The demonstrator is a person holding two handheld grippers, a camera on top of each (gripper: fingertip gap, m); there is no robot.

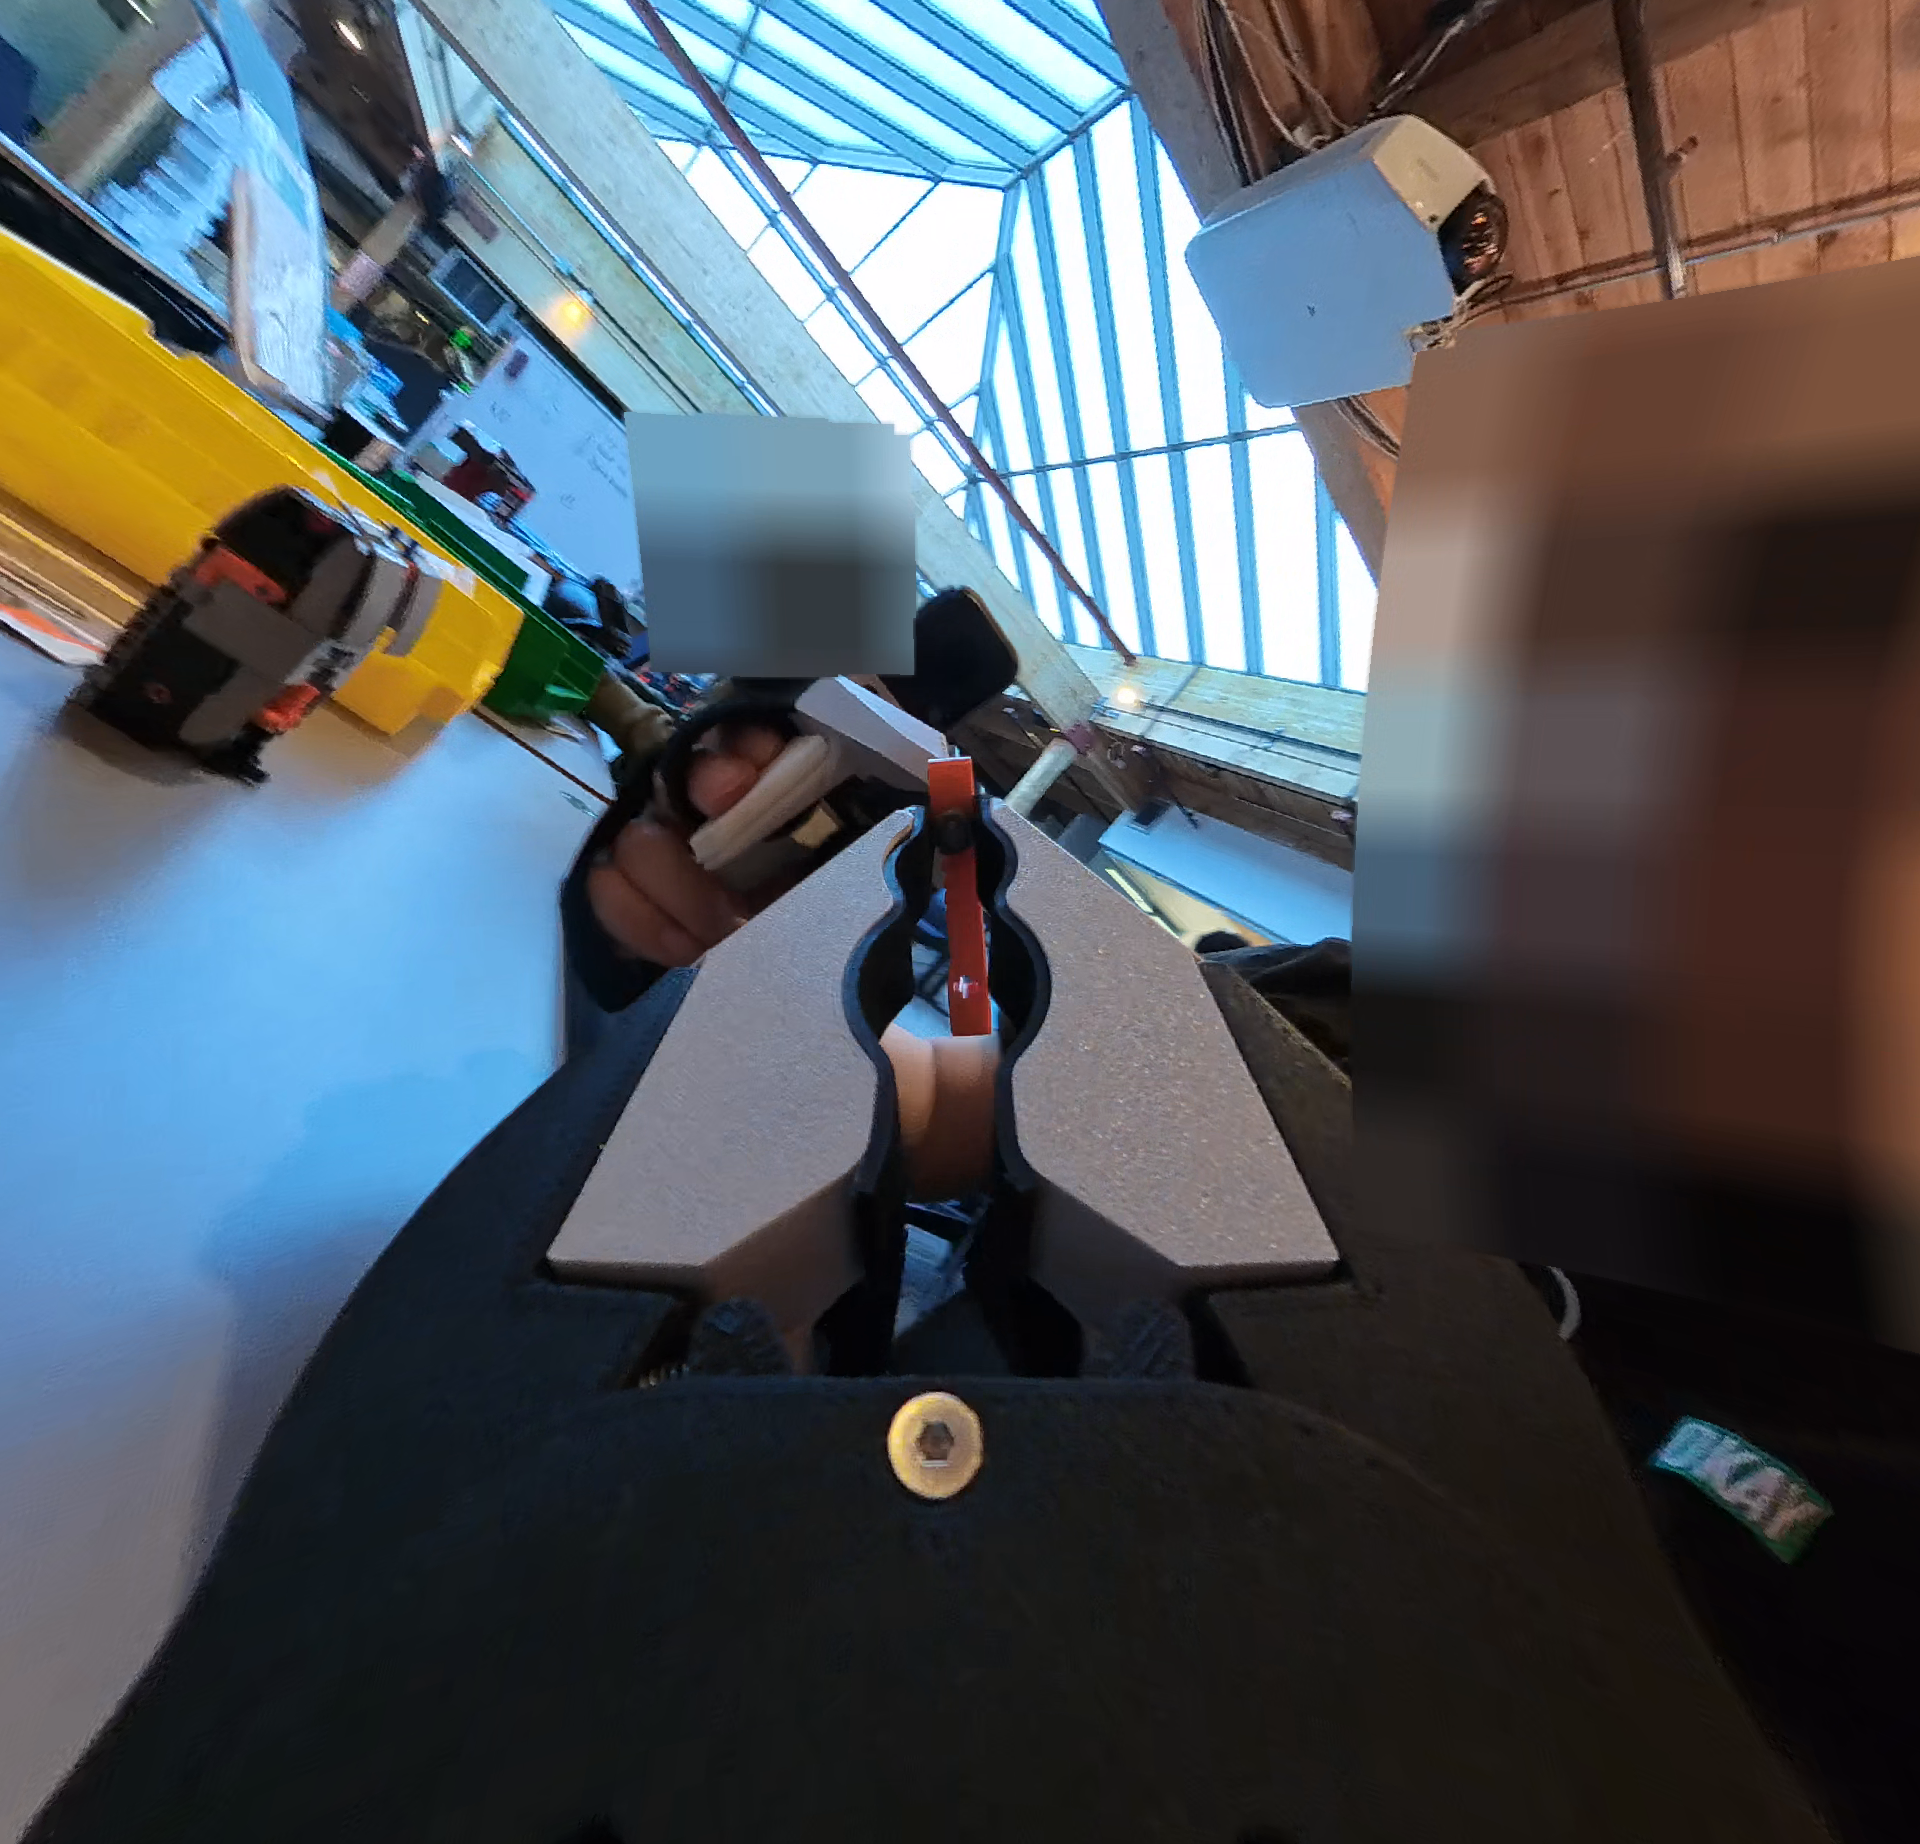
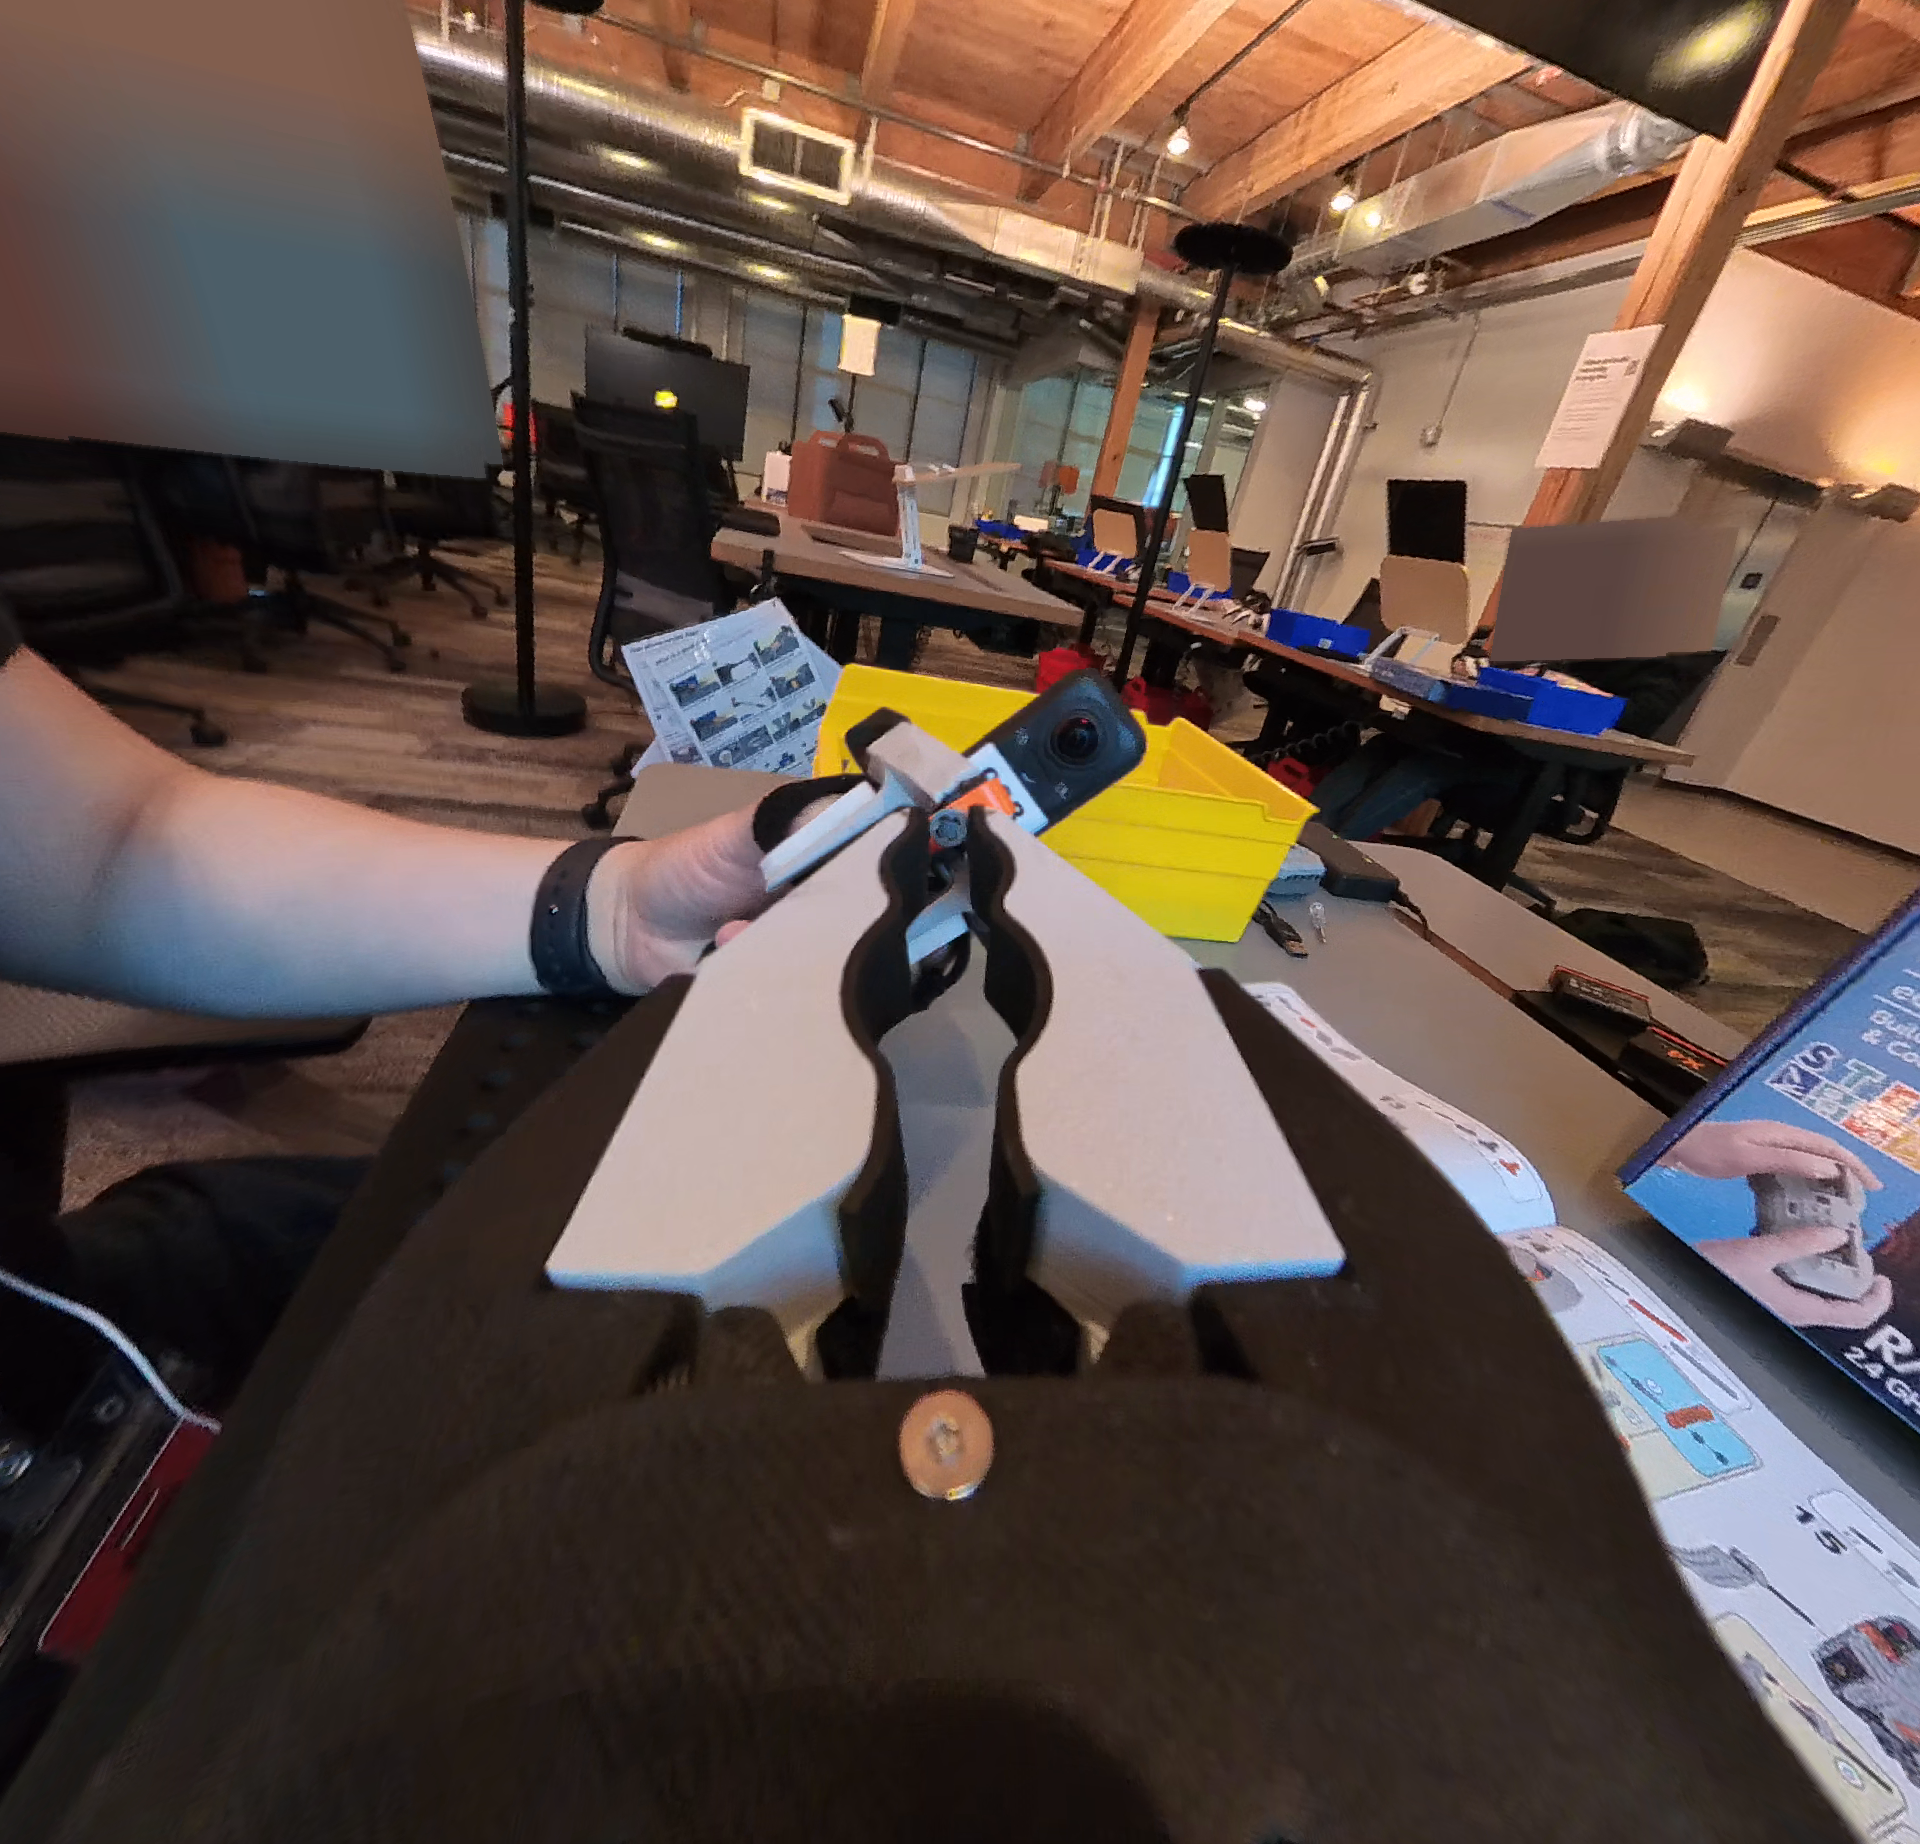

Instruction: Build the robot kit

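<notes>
My left gripper (image 1: 954, 828) is shut at its tips on a thin red beam (image 1: 966, 953) with a black pin in it. The beam stands upright between the fingers. Just beyond it, a hand (image 1: 665, 890) holds the right gripper (image 1: 831, 745), tip to tip with mine. In the right wrist view my right gripper (image 2: 951, 833) is closed at its tips on a small grey-and-orange piece (image 2: 943, 828). I cannot tell whether that piece belongs to the same beam. The left gripper (image 2: 904, 766) and its black camera (image 2: 1070, 745) face it, held by a hand wearing a black wristband.
A part-built grey, black and orange model (image 1: 239, 631) stands on the white table (image 1: 208, 963). A yellow bin (image 1: 104, 423) (image 2: 1174, 838) and a green bin (image 1: 540, 641) lie behind. An open instruction booklet (image 2: 1662, 1379) and a blue box (image 2: 1818, 1150) lie at the right.
</notes>
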